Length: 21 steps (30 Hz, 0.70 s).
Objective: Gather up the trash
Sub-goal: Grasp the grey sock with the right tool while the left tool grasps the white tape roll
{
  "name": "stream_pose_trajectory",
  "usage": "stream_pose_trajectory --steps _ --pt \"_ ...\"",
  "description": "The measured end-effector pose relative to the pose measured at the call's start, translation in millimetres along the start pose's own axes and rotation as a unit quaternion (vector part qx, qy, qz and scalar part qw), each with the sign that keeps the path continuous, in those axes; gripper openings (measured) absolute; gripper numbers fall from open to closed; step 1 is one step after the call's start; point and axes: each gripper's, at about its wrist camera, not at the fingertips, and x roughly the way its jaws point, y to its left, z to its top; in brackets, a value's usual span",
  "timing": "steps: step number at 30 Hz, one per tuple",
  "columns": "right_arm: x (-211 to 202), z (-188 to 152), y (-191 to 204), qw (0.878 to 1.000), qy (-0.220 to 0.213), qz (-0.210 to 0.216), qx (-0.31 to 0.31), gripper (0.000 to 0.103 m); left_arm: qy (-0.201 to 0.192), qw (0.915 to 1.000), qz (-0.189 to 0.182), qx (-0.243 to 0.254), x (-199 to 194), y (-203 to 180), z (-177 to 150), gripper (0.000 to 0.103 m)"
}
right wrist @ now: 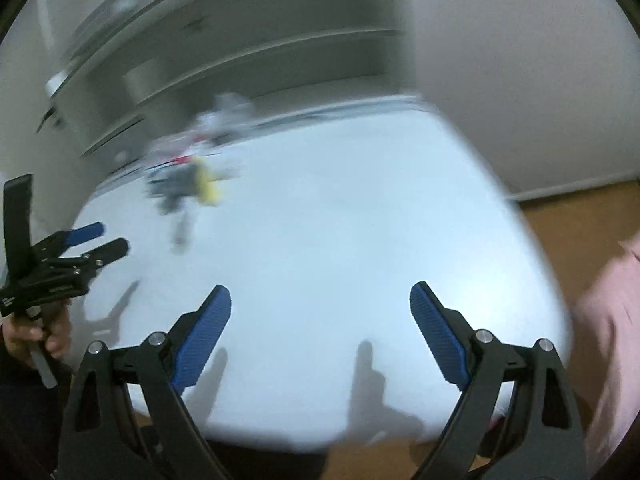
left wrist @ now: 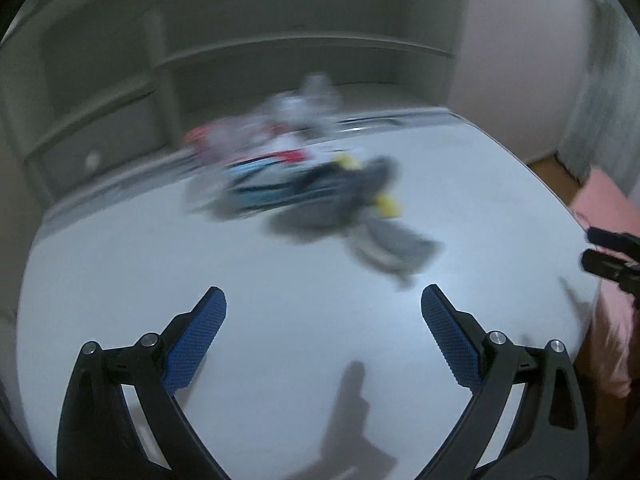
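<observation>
1. Left hand-held gripper (left wrist: 324, 300): blue pads spread wide, nothing between them.
2. Right hand-held gripper (right wrist: 320, 300): likewise spread and empty.
3. Trash pile (left wrist: 304, 180) at the white counter's (left wrist: 280, 320) far side, too blurred to identify.
4. Person's pink sleeve (right wrist: 612, 340) cut off at right.

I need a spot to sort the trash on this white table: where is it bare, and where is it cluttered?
Bare: the near half of the white table, from its front edge up to the trash pile, and the right side toward the table's far right corner. Crowded: the far left, where the blurred pile of wrappers lies beside the shelving unit.
</observation>
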Motion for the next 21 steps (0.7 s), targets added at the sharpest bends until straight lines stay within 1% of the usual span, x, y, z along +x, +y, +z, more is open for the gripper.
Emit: stream_pose_trajectory --steps 2,4,7,9,12,13,14,15,16,17,18,19,21 --pt "24 21 34 0.999 0.01 0.022 -0.022 0.085 0.0 0.9998 0.005 -0.018 -4 23 -3 0.095" --pt "45 42 56 0.998 0.022 0.042 -0.029 0.082 -0.002 0.9995 0.009 -0.029 -3 45 -4 0.095" --pt "75 68 81 0.997 0.038 0.06 -0.026 0.076 0.0 0.9992 0.012 -0.039 -2 67 -9 0.095" --pt "94 85 91 0.996 0.048 0.067 -0.019 0.073 0.002 0.9991 0.011 -0.04 -1 72 -11 0.095" --pt "122 105 103 0.996 0.061 0.069 -0.006 0.072 0.007 0.9993 0.009 -0.035 2 72 -10 0.095" --pt "130 110 105 0.995 0.067 0.069 0.0 0.069 0.009 0.9995 0.005 -0.03 3 70 -9 0.095" --pt "135 112 105 0.995 0.072 0.069 0.005 0.054 0.01 0.9996 0.003 -0.026 9 68 -6 0.095" --pt "140 114 105 0.994 0.079 0.072 0.009 0.046 0.01 0.9998 0.001 -0.02 10 65 -6 0.095" --pt "141 114 103 0.994 0.084 0.075 0.011 0.03 0.009 0.9998 0.0 -0.015 11 62 -6 0.095" --pt "142 116 105 0.994 0.083 0.073 0.012 0.021 0.01 0.9999 -0.002 -0.011 12 58 -5 0.095" --pt "139 116 105 0.994 0.079 0.074 0.012 0.016 0.01 0.9999 -0.005 -0.011 13 55 -4 0.095" --pt "135 117 106 0.994 0.073 0.076 0.012 0.013 0.011 0.9998 -0.009 -0.011 13 53 -3 0.095" --pt "120 120 105 0.995 0.052 0.079 0.015 0.012 0.012 0.9997 -0.02 -0.01 15 41 -1 0.095"
